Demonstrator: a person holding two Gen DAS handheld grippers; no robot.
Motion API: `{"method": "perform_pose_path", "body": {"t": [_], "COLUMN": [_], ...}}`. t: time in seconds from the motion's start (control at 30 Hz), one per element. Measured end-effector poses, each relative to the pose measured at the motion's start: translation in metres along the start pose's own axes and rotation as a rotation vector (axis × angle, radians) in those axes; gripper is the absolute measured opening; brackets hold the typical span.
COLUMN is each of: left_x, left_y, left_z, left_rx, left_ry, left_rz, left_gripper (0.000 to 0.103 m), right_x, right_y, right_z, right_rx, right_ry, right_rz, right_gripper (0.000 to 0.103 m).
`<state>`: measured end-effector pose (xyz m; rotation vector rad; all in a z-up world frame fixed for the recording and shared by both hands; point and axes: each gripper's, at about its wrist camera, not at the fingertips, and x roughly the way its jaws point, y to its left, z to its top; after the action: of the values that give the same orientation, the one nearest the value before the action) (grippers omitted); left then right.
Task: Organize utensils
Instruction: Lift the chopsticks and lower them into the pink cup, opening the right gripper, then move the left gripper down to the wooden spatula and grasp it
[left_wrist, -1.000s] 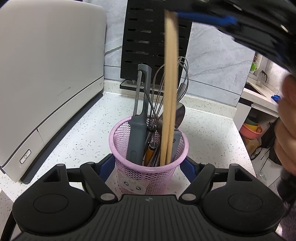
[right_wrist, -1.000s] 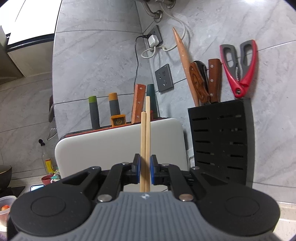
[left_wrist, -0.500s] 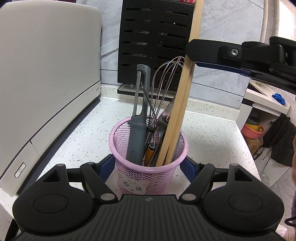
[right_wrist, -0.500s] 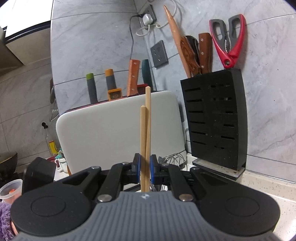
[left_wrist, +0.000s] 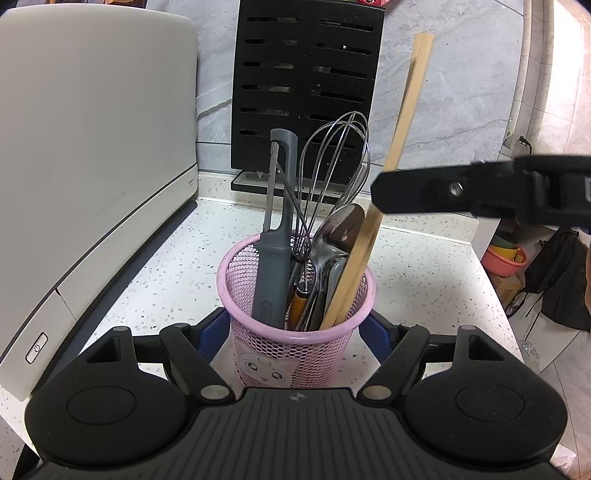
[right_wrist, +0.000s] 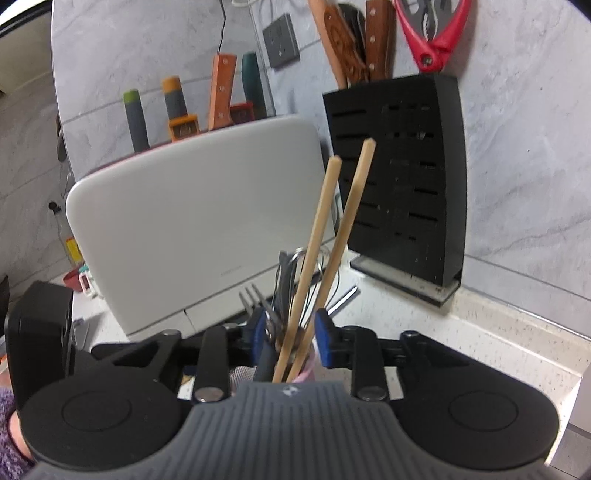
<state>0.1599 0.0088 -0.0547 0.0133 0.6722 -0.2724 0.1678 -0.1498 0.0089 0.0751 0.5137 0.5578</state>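
Chopsticks (left_wrist: 364, 254) sit in the pink mesh cup (left_wrist: 295, 332), tips down, leaning right against the rim beside the whisk (left_wrist: 332, 177), spoon (left_wrist: 338, 229) and grey peeler (left_wrist: 275, 258). Right gripper (right_wrist: 290, 334): fingers spread apart, chopsticks standing loose between them, no contact visible, so the release step looks done. Left gripper (left_wrist: 295, 328): fingers straddle the cup on both sides; can't tell if they're pinching it. Next: back the right gripper out without knocking the leaning chopsticks, keep the cup steady on the counter (left_wrist: 424, 266).
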Motion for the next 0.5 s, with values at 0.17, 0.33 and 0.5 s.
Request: {"method": "perform_pose_path", "body": {"t": [0.17, 0.33, 0.5], "left_x": [-0.005, -0.017, -0.040], "left_y": [0.001, -0.007, -0.009], "left_z": [0.000, -0.005, -0.015], "left_rx": [0.017, 0.084, 0.115], "left_ry": [-0.032, -0.056, -0.040], "left_rz": [-0.008, 0.015, 0.004], "left_gripper": [0.098, 0.103, 0.103], "right_x": [0.008, 0.015, 0.009], "right_y": [0.000, -0.006, 0.010], "right_z": [0.000, -0.005, -0.006], "right_rx": [0.029, 0.125, 0.105], "right_ry": [0.127, 0.219, 0.244], "right_rz": [-0.029, 0.005, -0.011], "right_gripper": [0.042, 0.038, 0.038]}}
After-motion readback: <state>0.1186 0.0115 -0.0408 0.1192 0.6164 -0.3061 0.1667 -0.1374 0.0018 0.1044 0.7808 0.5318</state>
